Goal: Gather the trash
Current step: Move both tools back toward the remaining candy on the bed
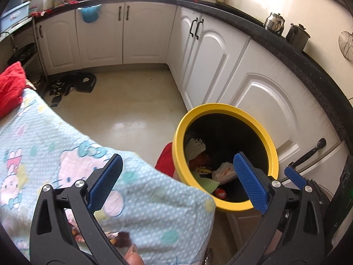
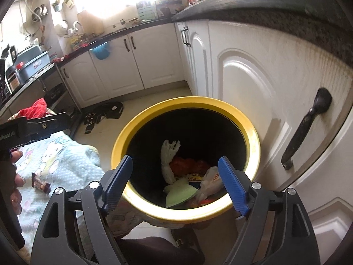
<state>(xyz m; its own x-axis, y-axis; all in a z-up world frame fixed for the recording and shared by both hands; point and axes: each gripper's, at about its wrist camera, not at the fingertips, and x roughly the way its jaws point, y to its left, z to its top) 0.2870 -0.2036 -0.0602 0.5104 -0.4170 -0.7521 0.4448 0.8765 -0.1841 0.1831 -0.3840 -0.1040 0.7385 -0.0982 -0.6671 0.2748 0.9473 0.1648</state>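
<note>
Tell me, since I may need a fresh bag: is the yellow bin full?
Not full. The yellow bin holds only a low layer of trash; its dark inner wall shows above.

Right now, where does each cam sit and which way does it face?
Left wrist: on the left gripper, angled down over the cloth edge toward the bin and cupboards; shows its open blue fingers, a fingertip below, and the right gripper's finger tip.
Right wrist: on the right gripper, looking down into the bin; shows its open fingers, with the left gripper and the hand at left.
Shared: bin, its trash, cloth, cupboards.
</note>
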